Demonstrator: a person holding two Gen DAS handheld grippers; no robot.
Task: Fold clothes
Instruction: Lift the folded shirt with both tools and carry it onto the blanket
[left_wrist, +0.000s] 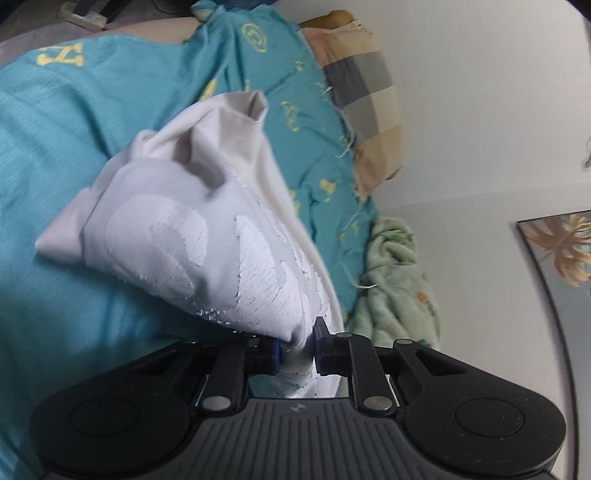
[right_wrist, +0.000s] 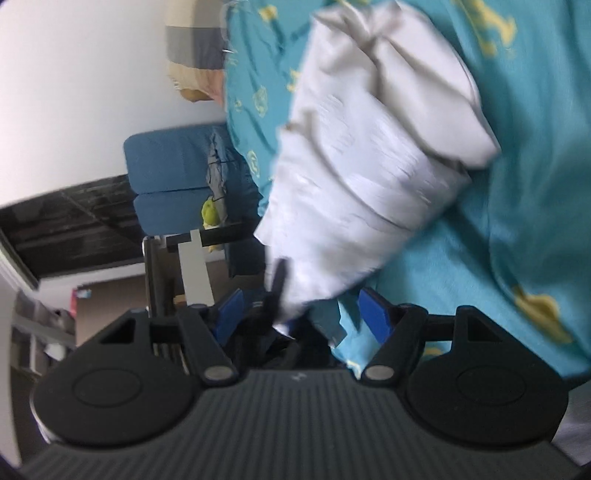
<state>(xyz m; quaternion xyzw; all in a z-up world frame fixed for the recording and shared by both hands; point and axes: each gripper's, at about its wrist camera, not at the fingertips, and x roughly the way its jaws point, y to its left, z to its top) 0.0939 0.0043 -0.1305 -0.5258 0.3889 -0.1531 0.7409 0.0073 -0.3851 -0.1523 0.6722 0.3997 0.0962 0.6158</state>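
A pale grey garment (left_wrist: 192, 206) with a cracked white print lies bunched on a teal bedspread (left_wrist: 74, 129) with yellow motifs. My left gripper (left_wrist: 297, 352) is shut on one gathered end of the garment, and the cloth is squeezed between its blue pads. In the right wrist view the same garment (right_wrist: 369, 155) is blurred and stretches away over the bedspread (right_wrist: 535, 184). My right gripper (right_wrist: 303, 315) stands open, its blue pads (right_wrist: 375, 317) wide apart. The garment's near tip and a black finger of the other gripper (right_wrist: 277, 284) sit between them, untouched by the pads.
A checked pillow (left_wrist: 369, 92) and a pale green fleece blanket (left_wrist: 399, 277) lie at the bed's edge by a white wall. A framed picture (left_wrist: 561, 251) hangs there. Blue stacked cushions (right_wrist: 170, 177) and a dark floor lie beyond the bed.
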